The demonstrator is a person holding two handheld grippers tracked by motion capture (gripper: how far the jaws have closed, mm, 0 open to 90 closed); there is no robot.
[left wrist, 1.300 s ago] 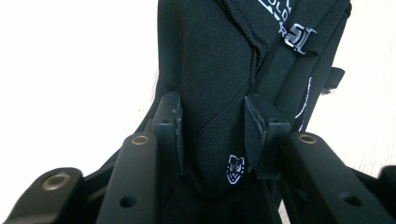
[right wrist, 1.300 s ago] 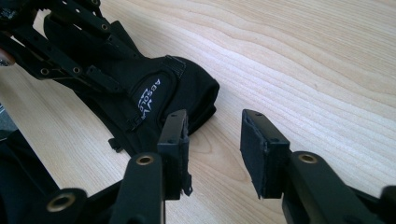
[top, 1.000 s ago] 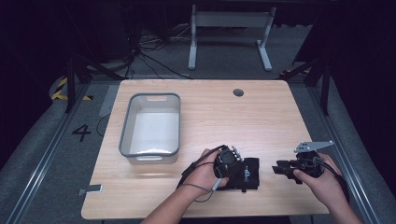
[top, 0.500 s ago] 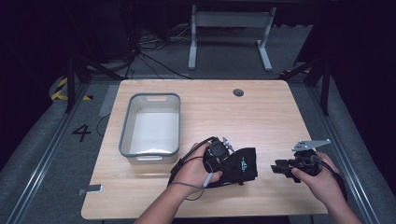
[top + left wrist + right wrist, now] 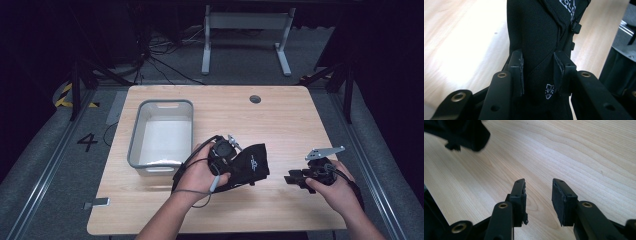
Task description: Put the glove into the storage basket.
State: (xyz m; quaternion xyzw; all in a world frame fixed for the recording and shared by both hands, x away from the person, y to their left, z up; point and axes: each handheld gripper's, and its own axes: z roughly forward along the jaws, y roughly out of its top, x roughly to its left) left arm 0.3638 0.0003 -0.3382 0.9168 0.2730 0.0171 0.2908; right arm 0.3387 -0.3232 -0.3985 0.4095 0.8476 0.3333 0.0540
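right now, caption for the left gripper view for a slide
Left gripper clamps a black pouch between its jaws above the wooden table.

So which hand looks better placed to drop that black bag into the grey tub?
Probably the left: its tongs already clamp the black bag, right beside the grey tub. The right tongs are empty, farther away.
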